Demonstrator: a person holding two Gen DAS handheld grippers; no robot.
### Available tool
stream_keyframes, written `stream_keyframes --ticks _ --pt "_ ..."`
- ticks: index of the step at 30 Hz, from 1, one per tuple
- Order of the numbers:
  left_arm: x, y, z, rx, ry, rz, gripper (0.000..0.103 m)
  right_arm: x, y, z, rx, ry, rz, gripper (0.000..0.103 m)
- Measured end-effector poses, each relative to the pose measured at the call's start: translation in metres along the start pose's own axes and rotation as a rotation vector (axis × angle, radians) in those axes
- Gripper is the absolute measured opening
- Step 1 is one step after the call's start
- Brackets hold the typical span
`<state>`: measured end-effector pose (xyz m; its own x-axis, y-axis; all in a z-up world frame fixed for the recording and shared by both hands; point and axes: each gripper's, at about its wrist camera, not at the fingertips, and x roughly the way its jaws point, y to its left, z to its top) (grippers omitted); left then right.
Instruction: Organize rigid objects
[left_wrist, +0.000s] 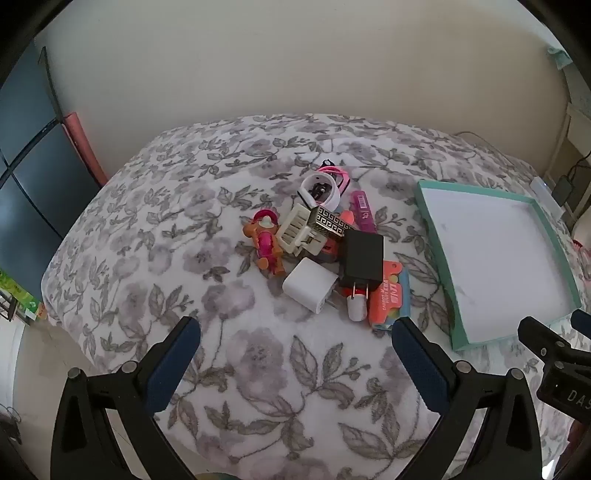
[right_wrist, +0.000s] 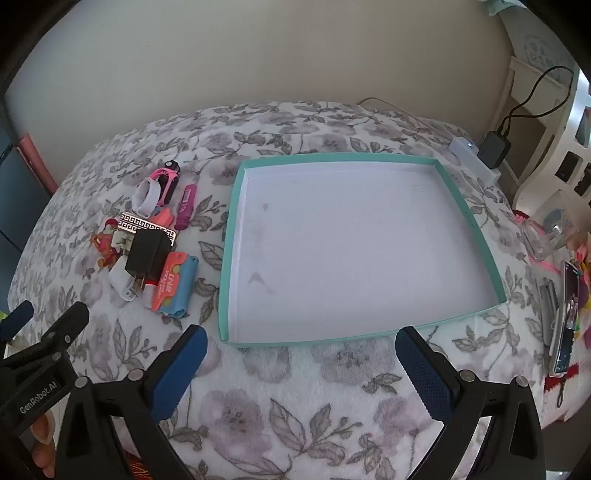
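A heap of small rigid things lies near the middle of the floral blanket (left_wrist: 258, 369): a black plug adapter (left_wrist: 361, 260) resting over a white charger cube (left_wrist: 309, 285), an orange card pack (left_wrist: 390, 295), a gold-patterned box (left_wrist: 328, 223), a toy figure (left_wrist: 266, 243) and a white band (left_wrist: 320, 189). Just beside the heap toward the blanket's right edge sits a teal-rimmed tray (right_wrist: 231, 236), white inside. The left gripper (left_wrist: 295, 365) and right gripper (right_wrist: 301, 373) both hover spread wide, holding nothing.

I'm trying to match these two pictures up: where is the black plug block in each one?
Left wrist view: black charger right of centre, atop the pile.
Right wrist view: black charger at left, same pile.
Shared landmark: teal tray, to its right in both.
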<state>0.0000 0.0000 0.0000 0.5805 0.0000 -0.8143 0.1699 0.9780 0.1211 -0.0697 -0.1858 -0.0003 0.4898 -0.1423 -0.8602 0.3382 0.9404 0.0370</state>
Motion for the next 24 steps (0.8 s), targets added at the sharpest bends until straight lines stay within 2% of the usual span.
stream_keyframes --ticks 24 --pt "-0.0035 0.003 0.0 -0.005 -0.011 0.021 0.103 0.0016 0.0029 -0.0001 -0.013 0.009 -0.008 0.103"
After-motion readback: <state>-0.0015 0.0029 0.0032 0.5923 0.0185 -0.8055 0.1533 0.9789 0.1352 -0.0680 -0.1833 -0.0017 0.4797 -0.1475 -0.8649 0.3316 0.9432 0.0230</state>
